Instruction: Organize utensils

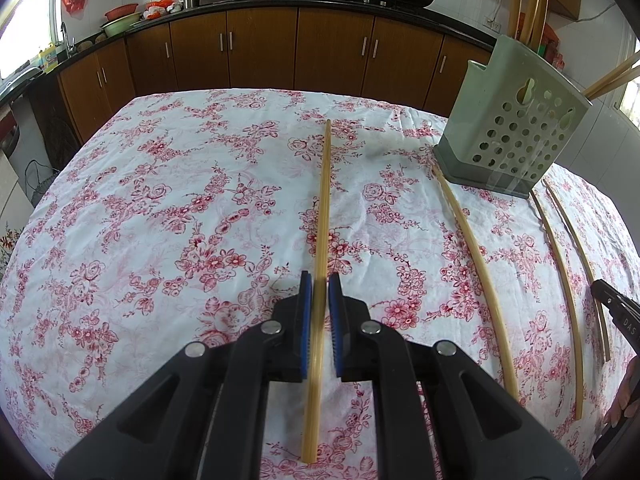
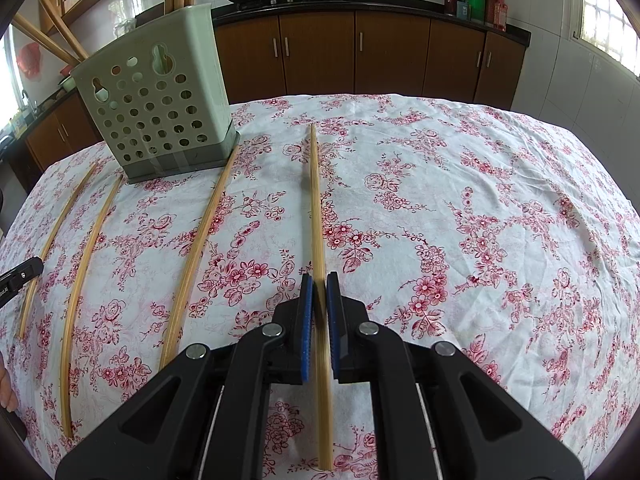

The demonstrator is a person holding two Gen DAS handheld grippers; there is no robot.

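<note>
Bamboo chopsticks lie on a floral tablecloth. In the left wrist view my left gripper (image 1: 320,280) has its blue pads close on either side of one chopstick (image 1: 324,200), with a slight gap showing. In the right wrist view my right gripper (image 2: 319,282) is likewise closed around another chopstick (image 2: 316,200). A green perforated utensil holder (image 1: 516,128) stands at the table's far right, with several chopsticks in it; it also shows in the right wrist view (image 2: 156,96) at far left. Three more chopsticks (image 2: 200,248) lie loose between the grippers.
The tablecloth (image 1: 160,220) covers the whole table, whose far edge faces brown kitchen cabinets (image 1: 320,48). The right gripper's tip (image 1: 616,308) shows at the left view's right edge. The left gripper's tip (image 2: 20,276) shows at the right view's left edge.
</note>
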